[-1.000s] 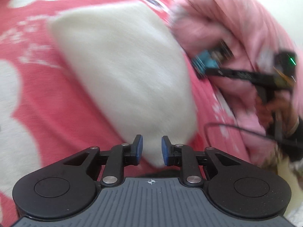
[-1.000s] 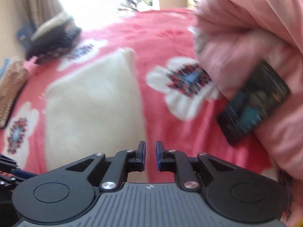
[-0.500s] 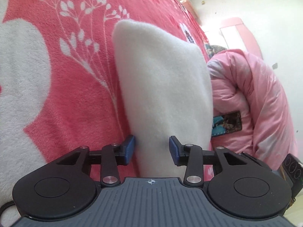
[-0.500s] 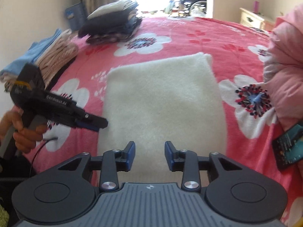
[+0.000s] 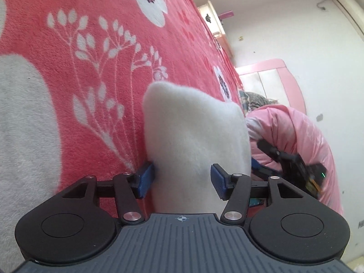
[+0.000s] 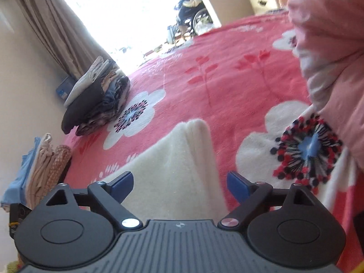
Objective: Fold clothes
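Both hand-held grippers have been brought down from a raised view to the near edge of the cream fleece garment [image 5: 195,141], which lies folded flat on the red flowered bed cover [image 5: 86,72].

The left hand-held gripper [image 5: 182,179] is seen with its jaws opening, about half spread, the garment's edge between them; one blue pad appears to rest against the fleece, but no squeeze is shown. The right hand-held gripper [image 6: 179,183] is opening too, nearly full wide, with the garment's near corner between its fingers and nothing clamped.

Several risks can be judged from here. Only the top layer might be pinched, so that the fold would be pulled open. Bed cover pile could be caught along with the fleece. Uneven lifting by the two sides would skew the next fold. The pink quilt [image 6: 327,45] lies close on the right and could be snagged.
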The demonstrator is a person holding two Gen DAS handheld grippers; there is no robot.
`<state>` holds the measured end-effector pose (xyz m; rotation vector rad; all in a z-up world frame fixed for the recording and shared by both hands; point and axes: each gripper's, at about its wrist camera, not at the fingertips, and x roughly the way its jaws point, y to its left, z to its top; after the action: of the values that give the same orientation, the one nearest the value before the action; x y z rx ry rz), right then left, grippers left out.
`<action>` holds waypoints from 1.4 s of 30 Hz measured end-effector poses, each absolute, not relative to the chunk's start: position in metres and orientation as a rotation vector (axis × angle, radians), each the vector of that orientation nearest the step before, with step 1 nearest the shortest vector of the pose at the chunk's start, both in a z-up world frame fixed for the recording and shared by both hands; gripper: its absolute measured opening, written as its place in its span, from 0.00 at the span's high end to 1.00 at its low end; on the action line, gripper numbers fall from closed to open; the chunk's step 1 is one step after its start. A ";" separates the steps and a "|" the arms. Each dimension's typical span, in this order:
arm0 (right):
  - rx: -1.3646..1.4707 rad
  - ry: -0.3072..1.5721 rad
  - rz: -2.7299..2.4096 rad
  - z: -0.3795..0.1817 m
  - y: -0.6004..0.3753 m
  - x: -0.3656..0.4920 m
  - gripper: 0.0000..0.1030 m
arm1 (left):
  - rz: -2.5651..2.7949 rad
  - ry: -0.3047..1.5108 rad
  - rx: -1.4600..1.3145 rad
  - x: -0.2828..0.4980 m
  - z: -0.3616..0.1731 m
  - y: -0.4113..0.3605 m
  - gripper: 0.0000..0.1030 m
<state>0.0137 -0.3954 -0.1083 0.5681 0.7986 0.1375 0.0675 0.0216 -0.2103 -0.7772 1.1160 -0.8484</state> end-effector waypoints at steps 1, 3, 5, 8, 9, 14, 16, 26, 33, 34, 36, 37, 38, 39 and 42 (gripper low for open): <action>0.617 0.834 0.163 -0.120 -0.403 0.020 0.08 | -0.858 1.114 -0.777 0.067 -0.212 0.021 0.47; 0.717 0.929 0.229 -0.146 -0.410 0.028 0.08 | -0.870 1.117 -0.792 0.070 -0.217 0.019 0.47; 0.810 0.986 0.303 -0.171 -0.408 0.025 0.07 | -0.885 1.111 -0.811 0.073 -0.221 0.018 0.45; 0.885 0.958 0.369 -0.187 -0.406 0.020 0.05 | -0.901 1.100 -0.821 0.078 -0.225 0.011 0.45; 0.897 0.946 0.378 -0.189 -0.404 0.020 0.05 | -0.906 1.092 -0.822 0.080 -0.226 0.008 0.45; 0.968 0.910 0.408 -0.193 -0.407 0.022 0.16 | -0.948 1.065 -0.923 0.091 -0.226 0.002 0.42; 1.005 0.894 0.407 -0.192 -0.407 0.022 0.20 | -0.952 1.055 -0.985 0.098 -0.224 0.006 0.43; 1.232 0.776 0.493 -0.182 -0.358 0.081 0.23 | -0.887 0.991 -0.949 0.180 -0.173 0.044 0.43; 1.262 0.822 0.380 -0.214 -0.337 0.115 0.26 | -0.720 1.150 -0.898 0.220 -0.209 0.058 0.41; 1.282 0.823 0.378 -0.216 -0.340 0.112 0.26 | -0.723 1.146 -0.921 0.218 -0.209 0.063 0.41; 1.303 0.825 0.375 -0.209 -0.349 0.103 0.19 | -0.718 1.119 -0.931 0.210 -0.205 0.073 0.40; 1.313 0.826 0.371 -0.205 -0.353 0.098 0.14 | -0.710 1.114 -0.939 0.204 -0.203 0.078 0.39; 1.317 0.824 0.358 -0.199 -0.358 0.091 0.12 | -0.702 1.118 -0.945 0.197 -0.202 0.083 0.39; 1.307 0.812 0.343 -0.191 -0.364 0.083 0.11 | -0.694 1.125 -0.940 0.191 -0.201 0.087 0.39; 1.182 0.763 0.283 -0.156 -0.372 0.056 0.12 | -0.690 1.145 -0.908 0.163 -0.192 0.095 0.39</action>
<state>0.0562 -0.3718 -0.1559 1.1825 0.7629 0.2829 0.1632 0.0947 -0.1923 -0.9076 1.1449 -0.6901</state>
